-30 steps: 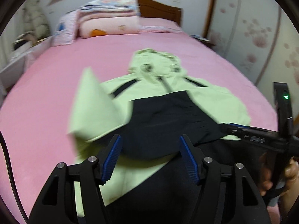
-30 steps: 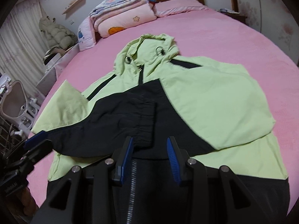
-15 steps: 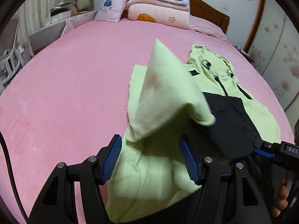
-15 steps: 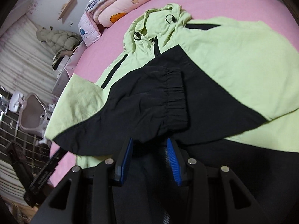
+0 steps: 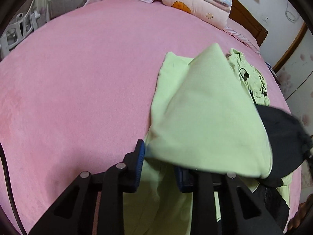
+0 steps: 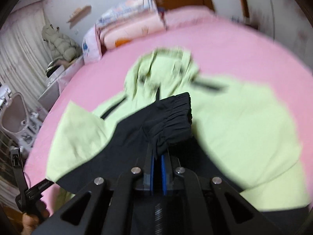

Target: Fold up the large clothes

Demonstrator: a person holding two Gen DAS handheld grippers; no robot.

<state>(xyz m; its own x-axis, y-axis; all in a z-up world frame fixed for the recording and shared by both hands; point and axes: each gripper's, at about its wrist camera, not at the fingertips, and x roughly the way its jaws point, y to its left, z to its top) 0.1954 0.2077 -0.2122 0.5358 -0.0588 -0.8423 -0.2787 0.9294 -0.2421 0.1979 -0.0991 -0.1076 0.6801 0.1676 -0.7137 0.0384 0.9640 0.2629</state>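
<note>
The left gripper (image 5: 159,166) points steeply down, its jaws closing around green cloth; the right gripper (image 6: 158,159) pinches a black cuff tight.

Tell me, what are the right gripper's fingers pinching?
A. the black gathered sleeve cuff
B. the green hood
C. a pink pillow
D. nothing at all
A: in the right wrist view the right gripper has its blue fingers closed on the black gathered sleeve cuff of the jacket.

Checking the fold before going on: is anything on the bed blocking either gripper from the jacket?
Nothing visible. The right gripper already pinches the jacket's black cuff; the left gripper is closing on green fabric between its fingers.
</note>
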